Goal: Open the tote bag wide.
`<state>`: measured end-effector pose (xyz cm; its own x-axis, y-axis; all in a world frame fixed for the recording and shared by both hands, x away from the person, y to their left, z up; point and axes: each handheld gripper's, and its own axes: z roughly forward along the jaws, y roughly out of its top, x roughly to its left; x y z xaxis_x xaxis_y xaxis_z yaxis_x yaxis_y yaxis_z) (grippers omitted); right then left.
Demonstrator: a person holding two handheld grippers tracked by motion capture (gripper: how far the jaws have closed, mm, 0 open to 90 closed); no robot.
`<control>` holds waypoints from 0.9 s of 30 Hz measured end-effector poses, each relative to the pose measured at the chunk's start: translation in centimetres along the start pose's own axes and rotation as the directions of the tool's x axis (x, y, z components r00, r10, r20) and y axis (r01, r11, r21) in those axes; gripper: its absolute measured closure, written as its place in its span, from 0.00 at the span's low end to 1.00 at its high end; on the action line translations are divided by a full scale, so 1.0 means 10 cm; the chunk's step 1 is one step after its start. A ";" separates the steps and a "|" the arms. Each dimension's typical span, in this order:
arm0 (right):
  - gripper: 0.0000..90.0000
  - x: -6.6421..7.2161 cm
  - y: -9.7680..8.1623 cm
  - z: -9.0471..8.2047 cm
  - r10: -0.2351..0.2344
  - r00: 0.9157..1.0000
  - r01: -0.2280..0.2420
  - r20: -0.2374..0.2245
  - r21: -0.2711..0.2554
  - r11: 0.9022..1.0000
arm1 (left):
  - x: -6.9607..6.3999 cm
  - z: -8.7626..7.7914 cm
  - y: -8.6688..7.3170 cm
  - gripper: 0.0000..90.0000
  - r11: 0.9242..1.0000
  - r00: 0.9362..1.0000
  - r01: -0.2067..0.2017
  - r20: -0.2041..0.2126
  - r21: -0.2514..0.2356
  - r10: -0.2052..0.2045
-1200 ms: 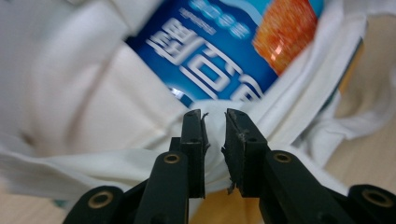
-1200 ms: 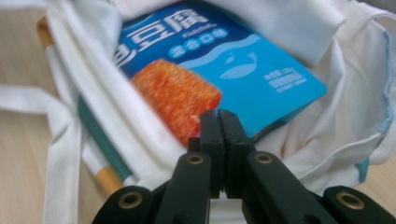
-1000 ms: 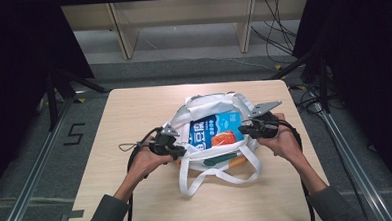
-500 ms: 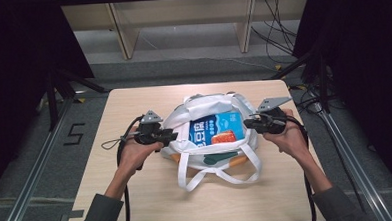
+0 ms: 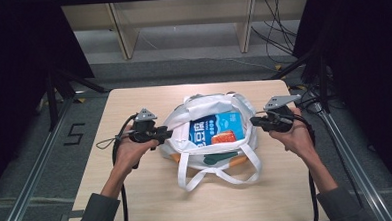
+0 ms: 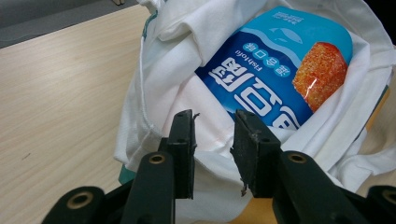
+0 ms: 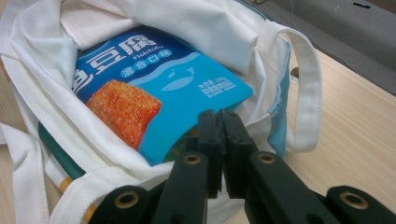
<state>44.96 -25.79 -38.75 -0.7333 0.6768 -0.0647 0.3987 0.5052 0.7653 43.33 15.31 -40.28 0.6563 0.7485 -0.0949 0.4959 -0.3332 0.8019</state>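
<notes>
1. A white cloth tote bag (image 5: 210, 135) is seen at the middle of the pale wooden counter (image 5: 137, 193), a blue fish-tofu packet (image 5: 216, 128) lying inside.
2. The left gripper (image 5: 166, 134), jaws narrowly parted and empty, has been drawn back to the bag's left rim.
3. The right gripper (image 5: 254, 121), jaws closed on nothing, has been withdrawn rightward, suggesting the bag was just released.
</notes>
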 end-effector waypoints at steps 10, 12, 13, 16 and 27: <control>0.98 -0.06 -0.03 0.00 0.004 1.000 -0.004 0.024 0.005 1.000 | 0.07 0.02 0.02 0.74 0.999 0.999 0.034 -0.005 -0.013 -0.034; 0.98 -0.07 -0.03 -0.03 0.021 1.000 -0.021 0.018 0.019 1.000 | 0.06 -0.01 0.02 0.73 0.999 1.000 0.026 -0.009 -0.018 -0.026; 0.98 -0.08 -0.04 -0.04 0.002 1.000 -0.002 0.023 0.004 1.000 | 0.06 -0.02 0.01 0.73 0.999 0.999 0.034 -0.006 -0.018 -0.034; 0.97 -0.07 -0.06 -0.06 0.024 0.999 -0.023 0.033 -0.004 1.000 | 0.03 -0.06 0.00 0.72 0.998 0.999 0.052 -0.005 -0.042 -0.052; 0.94 -0.06 -0.15 -0.20 0.035 0.999 -0.035 0.036 -0.016 0.999 | -0.02 -0.18 -0.10 0.66 0.995 0.998 0.066 0.014 -0.072 -0.065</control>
<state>43.72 -28.01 -38.62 -0.6984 0.7131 -0.0610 0.4150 0.4730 0.7772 41.65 16.57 -40.01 0.6304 0.7607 -0.1547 0.4958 -0.2412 0.8343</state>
